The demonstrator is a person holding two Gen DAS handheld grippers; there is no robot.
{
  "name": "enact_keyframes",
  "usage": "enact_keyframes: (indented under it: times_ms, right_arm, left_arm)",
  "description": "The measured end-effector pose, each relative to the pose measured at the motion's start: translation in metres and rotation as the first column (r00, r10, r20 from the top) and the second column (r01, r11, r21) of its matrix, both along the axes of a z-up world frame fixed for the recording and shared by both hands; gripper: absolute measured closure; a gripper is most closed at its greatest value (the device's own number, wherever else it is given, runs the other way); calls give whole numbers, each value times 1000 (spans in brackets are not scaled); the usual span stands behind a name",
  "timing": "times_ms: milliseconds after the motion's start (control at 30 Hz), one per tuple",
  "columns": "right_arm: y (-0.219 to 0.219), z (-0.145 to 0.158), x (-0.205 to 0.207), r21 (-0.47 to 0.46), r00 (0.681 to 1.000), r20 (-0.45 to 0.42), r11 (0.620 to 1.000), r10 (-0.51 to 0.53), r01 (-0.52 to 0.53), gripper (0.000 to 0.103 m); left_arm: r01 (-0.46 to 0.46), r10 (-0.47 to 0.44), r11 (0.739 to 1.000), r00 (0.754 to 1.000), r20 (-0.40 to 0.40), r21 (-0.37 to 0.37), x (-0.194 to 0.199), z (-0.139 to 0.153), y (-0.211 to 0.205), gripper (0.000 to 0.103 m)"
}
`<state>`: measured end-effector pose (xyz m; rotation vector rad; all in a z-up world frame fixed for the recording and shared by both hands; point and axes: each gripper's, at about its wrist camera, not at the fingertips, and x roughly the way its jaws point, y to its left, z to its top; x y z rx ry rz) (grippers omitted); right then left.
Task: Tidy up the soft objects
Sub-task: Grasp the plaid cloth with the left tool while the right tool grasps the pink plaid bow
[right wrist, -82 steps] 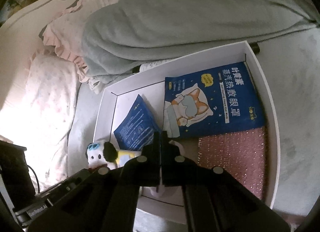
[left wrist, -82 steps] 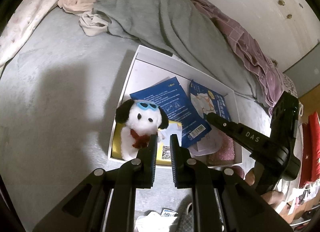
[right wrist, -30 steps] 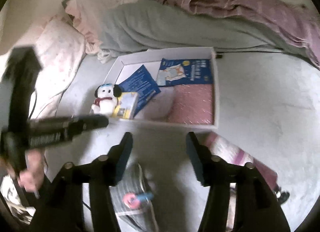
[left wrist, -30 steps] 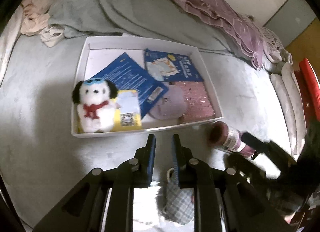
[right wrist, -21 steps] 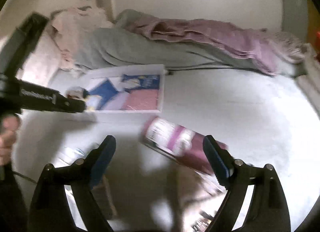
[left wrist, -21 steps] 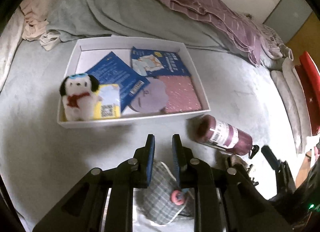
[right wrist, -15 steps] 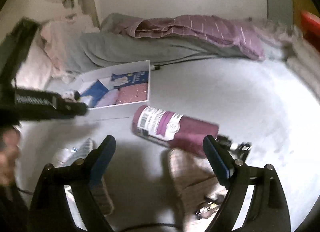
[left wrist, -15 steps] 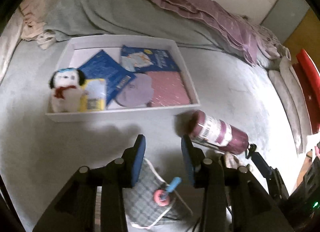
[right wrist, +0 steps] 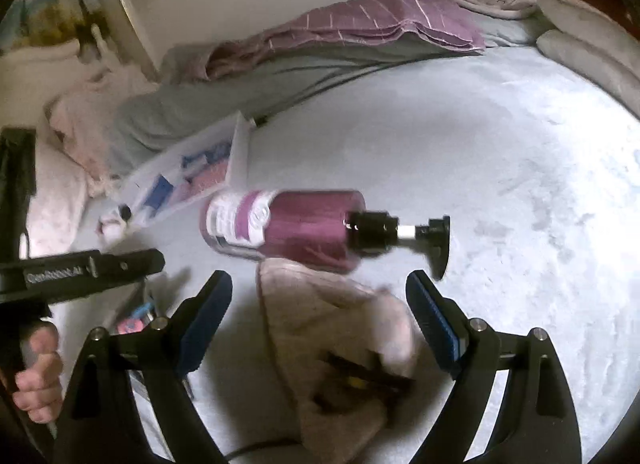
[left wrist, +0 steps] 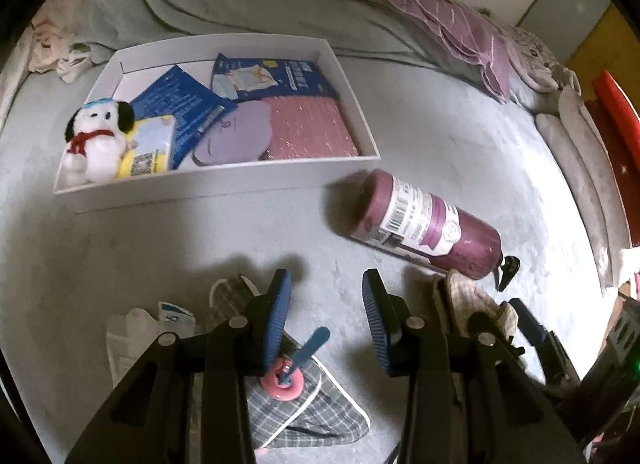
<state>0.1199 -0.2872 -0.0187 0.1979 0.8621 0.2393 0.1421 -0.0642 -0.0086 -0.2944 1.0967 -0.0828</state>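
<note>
Grey bedding covers the big bed, and a rumpled grey-green blanket and a purple striped one lie along the wall. On the bed sits a white box. Inside it, at the left end, a white toy dog with black ears and a red scarf sits upright, next to blue packets, a round purple pad and a sparkly pink pad. Just beside the box lies a purple pump bottle on its side. The left gripper is spread apart and holds nothing; under it lies a checked cloth pouch with a pink ring and a blue tag. The right gripper is spread wide too, also holding nothing, and a soft pinkish-beige pouch lies between its fingers, touching the bottle. A hand grips the left tool's handle.
</note>
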Motion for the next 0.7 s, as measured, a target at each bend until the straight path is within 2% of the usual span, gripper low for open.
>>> enact_keyframes:
  times_ms: [67,167,333,400,600,700]
  right_arm:
    - [4,-4,-6,-37,1000,2,999,4,-4,14]
    - [7,-3,-15,-107,999,50,994,5,1,14]
    - [-5,4,-27,-88,991,130,995,-42,54,14]
    - [-12,0,-24,-73,991,110,994,-71,79,14]
    - [-17,-23,-9,-57,996,-33,996,-78,76,14]
    - [-17,-24,-11,-48,997,-25,997,-69,68,18]
  left_arm:
    - [10,-10,1000,1000,6,16,-1,-1,-4,66]
    - [24,-25,999,1000,8,23,-3,-4,-8,66]
    - [32,-32,999,999,24,18,-9,-5,-6,66]
    - [23,-24,1000,999,45,15,-11,-3,-2,66]
    - [7,-10,999,999,52,47,-12,-6,4,66]
    - [-17,15,999,999,50,46,-17,-8,12,66]
